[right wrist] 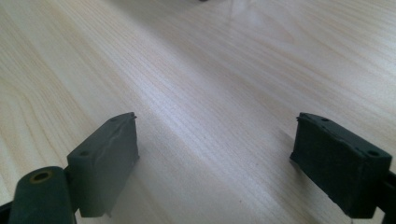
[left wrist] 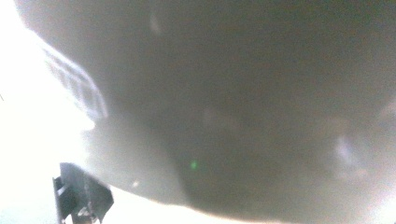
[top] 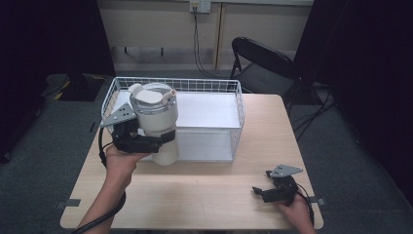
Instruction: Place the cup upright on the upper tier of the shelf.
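Observation:
A cream-coloured appliance jug (top: pixel 157 119) with a clear lid stands upright at the front left corner of the white wire basket (top: pixel 239 105). My left gripper (top: pixel 163 139) is shut on the jug's side, its jaws pointing right across the jug's lower body. Whether the jug's base touches the table I cannot tell. In the left gripper view the jug (left wrist: pixel 243 107) is a blurred grey mass right against the camera, with one black fingertip (left wrist: pixel 81 196) at the lower left. My right gripper (top: pixel 260 191) lies on the table (top: pixel 204 195) at the front right. It is open (right wrist: pixel 217 154) with bare wood between its jaws.
The basket has a flat white floor and takes up the table's back middle. Behind the table stands a black folding chair (top: pixel 263 63), and cables run along the floor at the right. Dark curtains flank both sides.

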